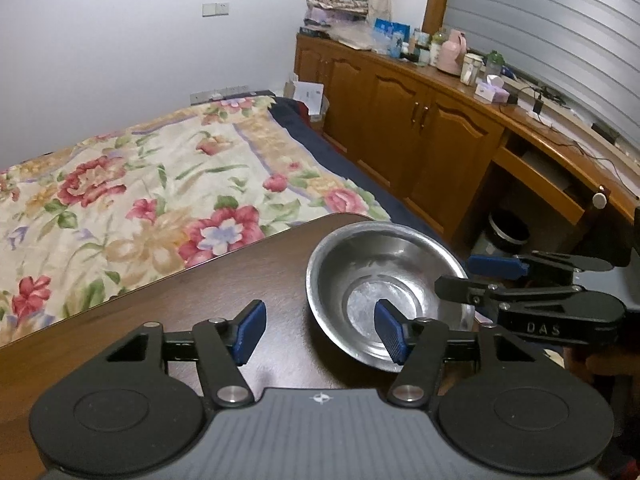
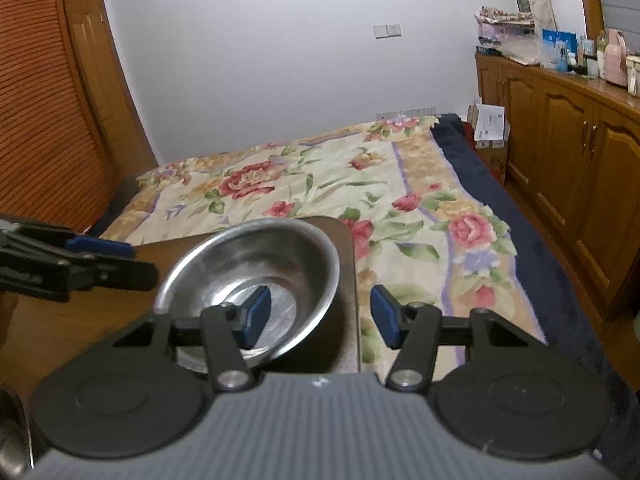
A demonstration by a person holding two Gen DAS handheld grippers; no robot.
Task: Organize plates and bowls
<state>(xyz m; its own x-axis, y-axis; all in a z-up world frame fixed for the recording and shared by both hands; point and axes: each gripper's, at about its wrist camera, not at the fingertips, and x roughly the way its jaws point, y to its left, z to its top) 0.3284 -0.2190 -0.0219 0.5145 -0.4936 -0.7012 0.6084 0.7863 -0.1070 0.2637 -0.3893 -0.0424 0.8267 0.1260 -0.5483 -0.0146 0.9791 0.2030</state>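
Observation:
A steel bowl (image 1: 360,264) stands near the far right corner of a dark wooden table (image 1: 200,320). In the left wrist view my left gripper (image 1: 320,334) is open across the bowl's near-left wall. Its right pad (image 1: 390,336) is over the inside and its left pad is outside over the table. My right gripper (image 1: 452,274) reaches in from the right at the bowl's rim. In the right wrist view the bowl (image 2: 248,256) fills the centre left. My right gripper (image 2: 320,318) is open astride its right wall, with one pad (image 2: 256,316) inside. My left gripper (image 2: 144,263) shows at the left.
A bed with a floral cover (image 1: 160,180) lies just beyond the table. Wooden cabinets (image 1: 420,120) topped with bottles and boxes run along the right, with a dark bin (image 1: 506,232) below. A louvred wardrobe door (image 2: 40,120) stands left. A metal rim (image 2: 12,440) shows at lower left.

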